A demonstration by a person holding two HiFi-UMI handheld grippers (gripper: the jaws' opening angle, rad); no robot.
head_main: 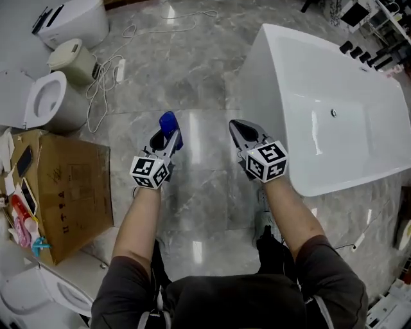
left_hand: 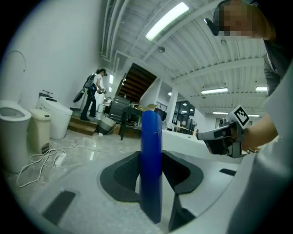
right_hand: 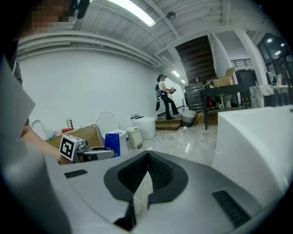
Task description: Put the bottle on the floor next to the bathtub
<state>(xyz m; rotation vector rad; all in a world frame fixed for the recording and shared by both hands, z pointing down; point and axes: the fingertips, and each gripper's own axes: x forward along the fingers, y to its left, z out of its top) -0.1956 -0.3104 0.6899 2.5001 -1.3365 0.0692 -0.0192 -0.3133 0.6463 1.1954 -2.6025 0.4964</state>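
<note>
Bottle (head_main: 168, 122), blue, is clamped upright in my left gripper (head_main: 167, 137) over bare floor (head_main: 204, 177) left of the white bathtub (head_main: 273, 83) so it can land standing beside it; my right gripper (head_main: 239, 128) is empty, jaws together, held clear nearer the tub.

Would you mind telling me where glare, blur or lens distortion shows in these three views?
Head view: sharp, with bright glare streaking the glossy floor. Left gripper view: fisheye bending, dark corners, the near bottle soft-edged. Right gripper view: same bending, the ceiling lamp blown out white.
</note>
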